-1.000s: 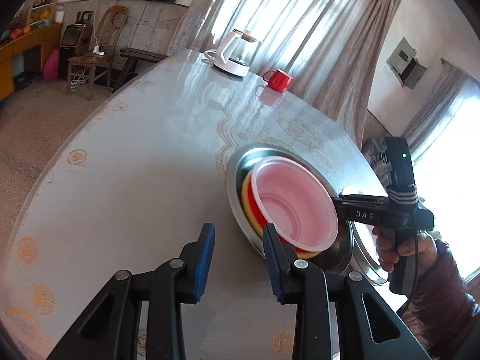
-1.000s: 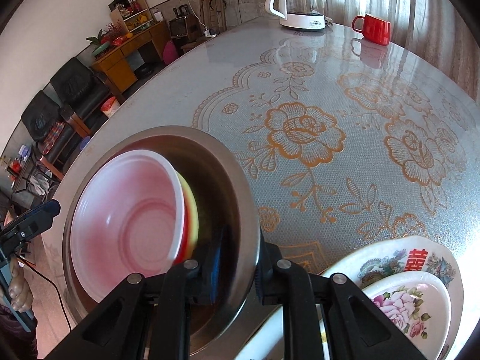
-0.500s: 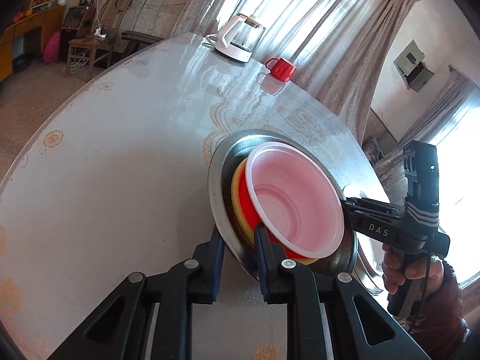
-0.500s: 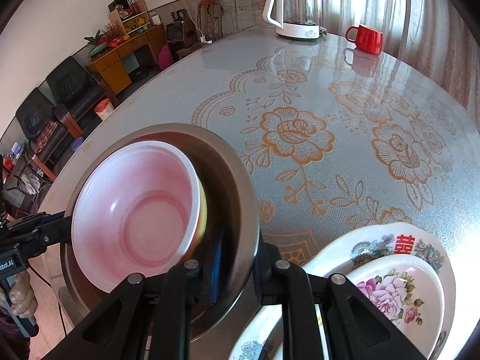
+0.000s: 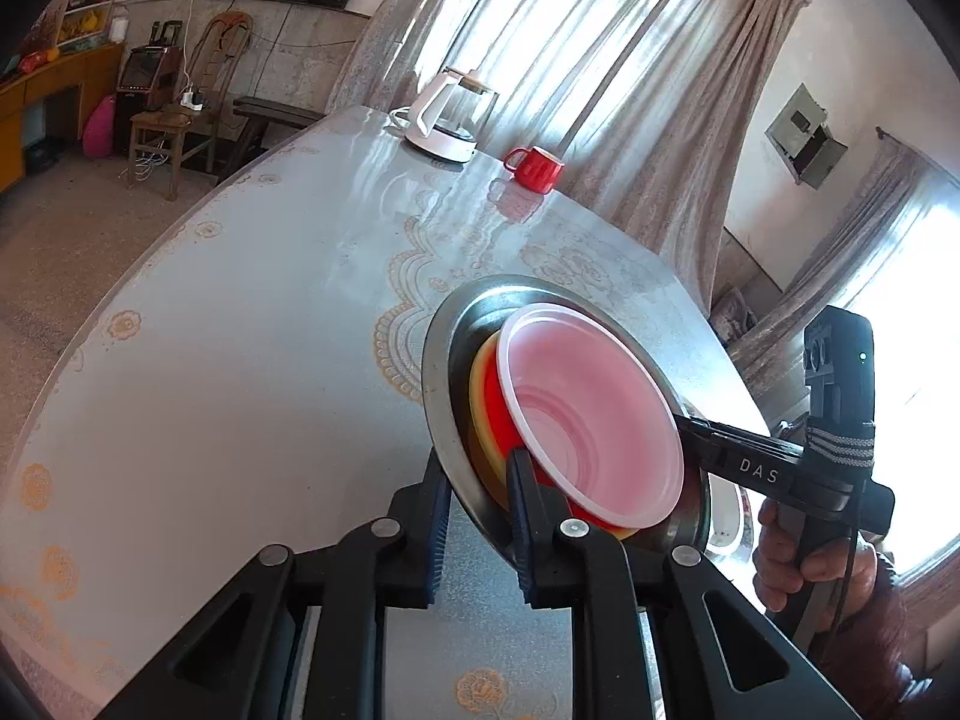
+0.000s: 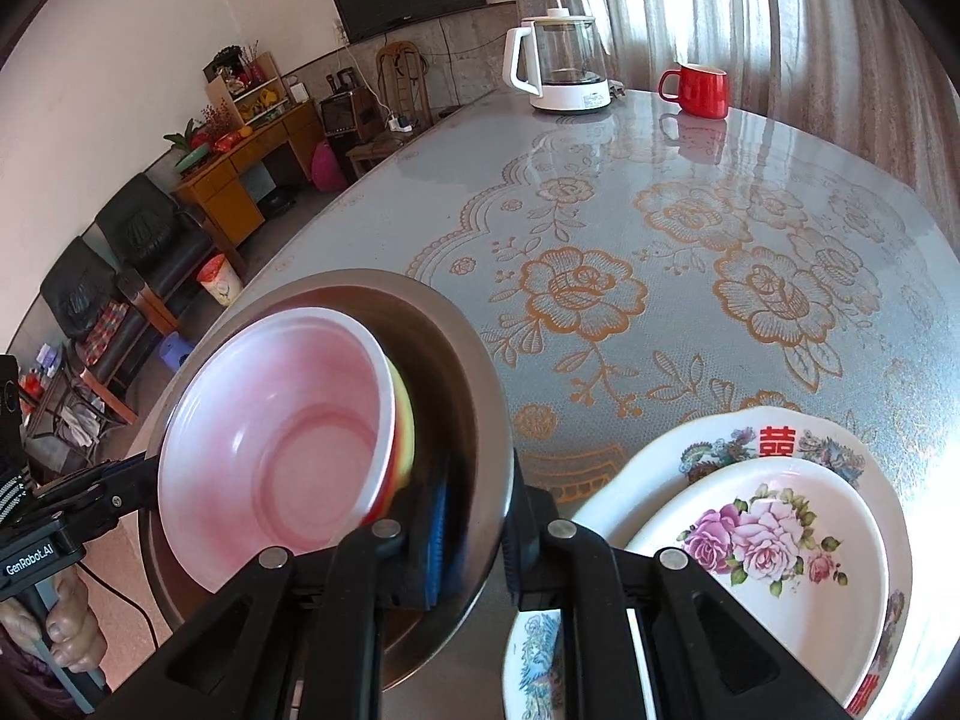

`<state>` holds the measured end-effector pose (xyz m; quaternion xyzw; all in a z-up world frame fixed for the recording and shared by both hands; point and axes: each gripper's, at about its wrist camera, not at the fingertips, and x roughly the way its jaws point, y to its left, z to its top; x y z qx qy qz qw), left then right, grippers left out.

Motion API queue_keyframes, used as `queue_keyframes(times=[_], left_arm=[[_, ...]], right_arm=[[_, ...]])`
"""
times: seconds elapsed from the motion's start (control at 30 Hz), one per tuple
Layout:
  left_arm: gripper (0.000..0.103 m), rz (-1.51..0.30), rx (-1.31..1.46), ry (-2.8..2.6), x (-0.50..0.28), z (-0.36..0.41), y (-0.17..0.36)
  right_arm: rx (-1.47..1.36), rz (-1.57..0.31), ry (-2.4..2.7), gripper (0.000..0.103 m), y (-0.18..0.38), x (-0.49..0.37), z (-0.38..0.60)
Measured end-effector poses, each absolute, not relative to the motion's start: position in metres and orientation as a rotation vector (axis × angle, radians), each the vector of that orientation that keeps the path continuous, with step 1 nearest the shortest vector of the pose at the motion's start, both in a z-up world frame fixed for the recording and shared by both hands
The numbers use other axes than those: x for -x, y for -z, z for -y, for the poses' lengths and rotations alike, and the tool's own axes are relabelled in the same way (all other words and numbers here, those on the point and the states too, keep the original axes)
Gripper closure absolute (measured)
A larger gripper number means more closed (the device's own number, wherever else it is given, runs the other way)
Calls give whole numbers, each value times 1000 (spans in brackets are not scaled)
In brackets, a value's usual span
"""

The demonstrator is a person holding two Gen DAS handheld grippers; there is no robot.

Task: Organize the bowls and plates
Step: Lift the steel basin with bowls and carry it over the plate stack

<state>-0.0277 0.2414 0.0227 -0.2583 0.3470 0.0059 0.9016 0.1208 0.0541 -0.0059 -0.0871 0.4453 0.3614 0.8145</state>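
Observation:
A steel basin (image 5: 441,372) holds nested bowls: a pink one (image 5: 594,414) on top, red and yellow ones under it. The basin is lifted and tilted above the table. My left gripper (image 5: 477,516) is shut on its near rim. My right gripper (image 6: 480,528) is shut on the opposite rim of the basin (image 6: 480,384); the pink bowl (image 6: 282,438) faces this camera. The right gripper also shows in the left wrist view (image 5: 696,429). A stack of flowered plates (image 6: 762,546) lies on the table just right of the basin.
A round table with a floral cover (image 6: 660,240) carries a white kettle (image 6: 558,69) and a red mug (image 6: 696,90) at its far edge. Chairs, a wooden cabinet and black sofas stand on the floor to the left.
My left gripper closed onto the basin's rim. Both grippers then raised and tilted the basin with the bowls off the table.

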Motion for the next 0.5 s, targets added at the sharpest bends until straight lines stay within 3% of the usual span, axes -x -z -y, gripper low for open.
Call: queue_keyframes(times=[0.5], left_arm=[[85, -731, 423, 171, -10, -166, -46]], right_arm=[[72, -856, -611, 89, -33, -96, 45]])
